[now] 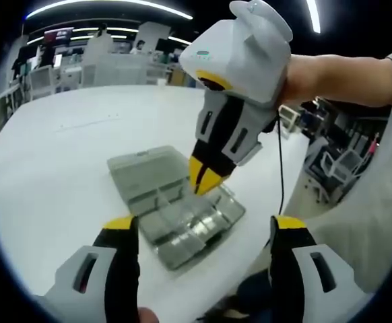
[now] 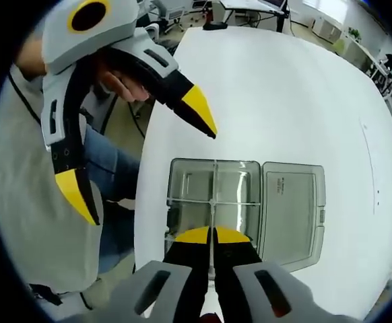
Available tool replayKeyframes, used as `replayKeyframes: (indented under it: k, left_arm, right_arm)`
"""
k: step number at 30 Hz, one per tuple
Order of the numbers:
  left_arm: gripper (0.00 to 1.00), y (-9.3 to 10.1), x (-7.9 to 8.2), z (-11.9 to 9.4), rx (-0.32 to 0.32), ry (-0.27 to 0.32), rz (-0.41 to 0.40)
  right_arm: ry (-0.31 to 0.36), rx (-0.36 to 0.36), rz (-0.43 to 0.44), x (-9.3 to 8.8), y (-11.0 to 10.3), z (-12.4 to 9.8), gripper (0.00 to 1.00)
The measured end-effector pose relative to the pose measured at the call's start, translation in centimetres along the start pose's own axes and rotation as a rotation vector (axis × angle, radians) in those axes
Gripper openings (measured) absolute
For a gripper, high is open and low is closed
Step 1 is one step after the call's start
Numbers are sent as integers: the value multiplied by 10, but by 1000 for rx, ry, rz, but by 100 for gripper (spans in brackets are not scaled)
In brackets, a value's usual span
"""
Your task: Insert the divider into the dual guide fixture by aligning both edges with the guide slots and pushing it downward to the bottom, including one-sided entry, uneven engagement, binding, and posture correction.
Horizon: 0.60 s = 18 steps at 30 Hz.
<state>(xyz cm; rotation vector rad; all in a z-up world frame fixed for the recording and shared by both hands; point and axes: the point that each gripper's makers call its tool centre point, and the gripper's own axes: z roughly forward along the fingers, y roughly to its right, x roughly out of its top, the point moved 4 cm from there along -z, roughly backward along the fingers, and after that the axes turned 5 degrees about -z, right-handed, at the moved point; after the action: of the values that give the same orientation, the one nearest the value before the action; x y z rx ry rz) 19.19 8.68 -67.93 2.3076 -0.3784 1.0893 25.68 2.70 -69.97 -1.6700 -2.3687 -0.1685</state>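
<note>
My left tool [image 1: 203, 232] has its jaws wide apart, holding nothing, hovering above the near end of the clear compartment box [image 1: 176, 205]. My right tool [image 2: 213, 237] is closed on a thin clear divider [image 2: 212, 202], which stands in the box's tray along its centre line; I can't tell how deep it sits. The box's lid [image 2: 294, 205] lies open flat beside the tray. The box rests near the edge of a round white surface [image 2: 277, 101]. Beyond it: desks, chairs and ceiling strip lights [image 1: 108, 5] in an open workshop.
</note>
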Motion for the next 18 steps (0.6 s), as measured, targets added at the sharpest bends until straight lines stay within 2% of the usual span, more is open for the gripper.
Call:
replayKeyframes:
  k: [6,18]
  left_arm:
    - [77,-1,-1,0,0,0,-3]
    - [77,-1,-2,-1,0,2,-4]
  right_arm:
    - [-28,-1,25,0,1,0,0]
    - [-72,-3,5,5,2,-5,0]
